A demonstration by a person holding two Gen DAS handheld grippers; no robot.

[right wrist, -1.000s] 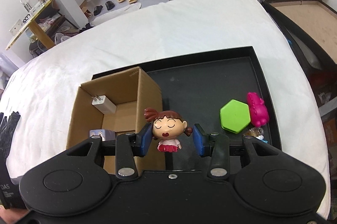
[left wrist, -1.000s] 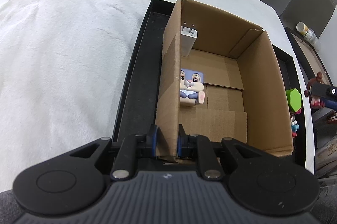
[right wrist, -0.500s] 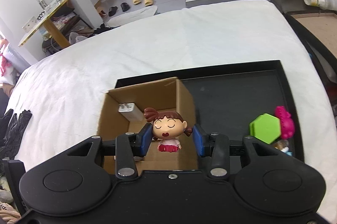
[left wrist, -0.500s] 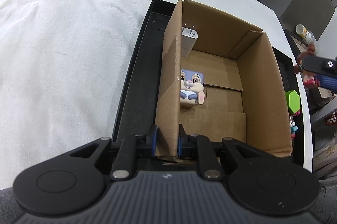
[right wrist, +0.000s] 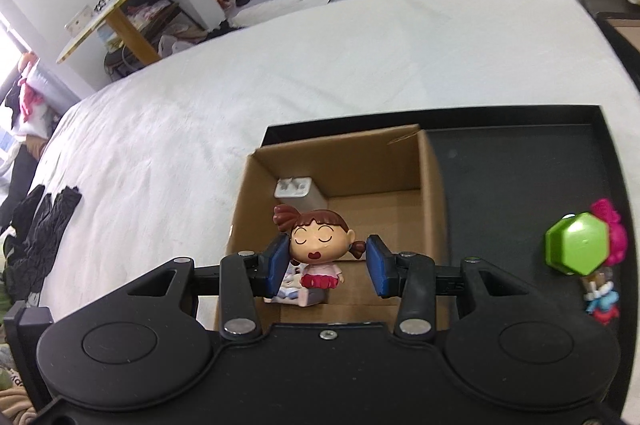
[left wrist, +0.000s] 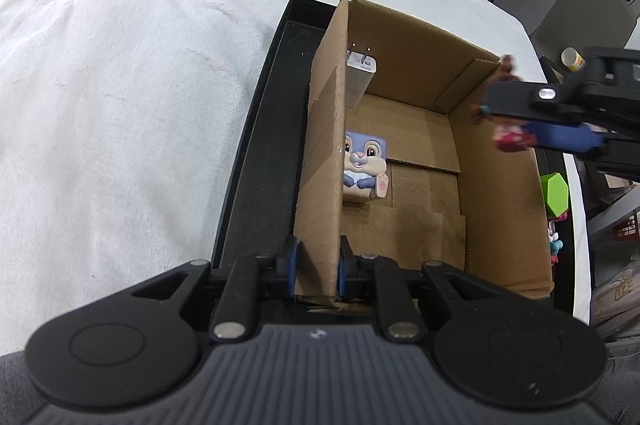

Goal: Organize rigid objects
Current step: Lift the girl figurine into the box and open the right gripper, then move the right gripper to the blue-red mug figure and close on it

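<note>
Brown-haired girl figurine in pink dress pinched in right gripper, held over open brown cardboard box in black tray. Left gripper clamps box's wall.

box: we see plain brown cardboard, matt, raw cut edges
tray: we see black, matt, finely grained floor
cloth: we see white fabric, soft, nubbly
doll: we see smooth painted plastic, slight sheen
hexagon: we see glossy green plastic
charger: we see smooth white plastic, metal prongs
</note>
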